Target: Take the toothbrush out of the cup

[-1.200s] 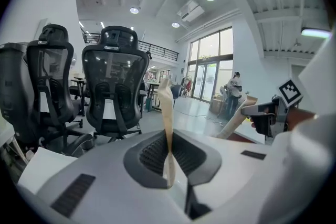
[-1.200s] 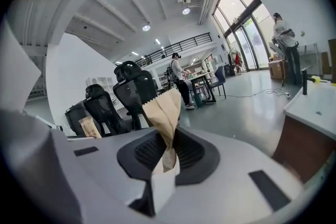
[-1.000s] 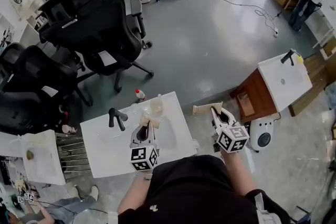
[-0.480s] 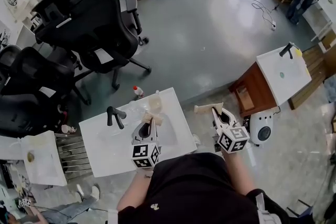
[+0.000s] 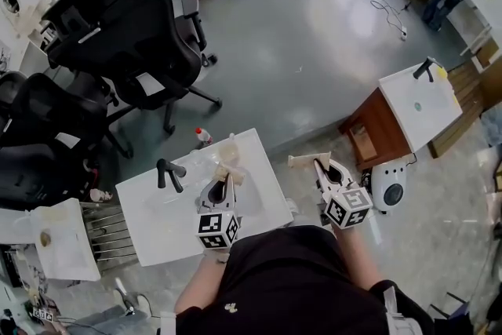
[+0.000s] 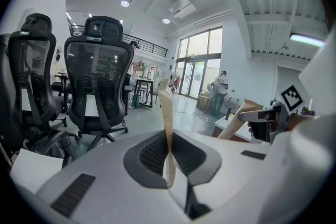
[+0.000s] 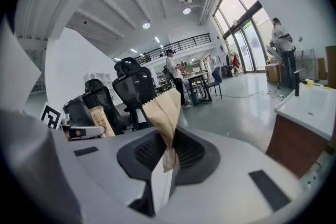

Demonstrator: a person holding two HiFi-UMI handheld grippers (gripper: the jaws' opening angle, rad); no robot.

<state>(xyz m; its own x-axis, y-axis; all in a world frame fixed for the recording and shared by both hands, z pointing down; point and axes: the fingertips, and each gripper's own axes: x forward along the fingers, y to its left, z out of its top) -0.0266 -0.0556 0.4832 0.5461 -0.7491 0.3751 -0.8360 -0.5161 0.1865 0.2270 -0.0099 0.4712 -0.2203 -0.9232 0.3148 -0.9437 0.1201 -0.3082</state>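
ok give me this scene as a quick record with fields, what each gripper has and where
left gripper: shut on a thin brown paper packet, over the white sink top
right gripper: shut on a second brown paper packet, held past the sink top's right edge, above the floor
black tap: on the sink top, left of the left gripper
toothbrush and cup: cannot make out either

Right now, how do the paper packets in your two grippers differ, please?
The left packet shows as a narrow upright strip, over the white counter; the right packet fans wide with a zigzag edge, beside it, over floor. Both are brown paper, clamped in shut jaws.
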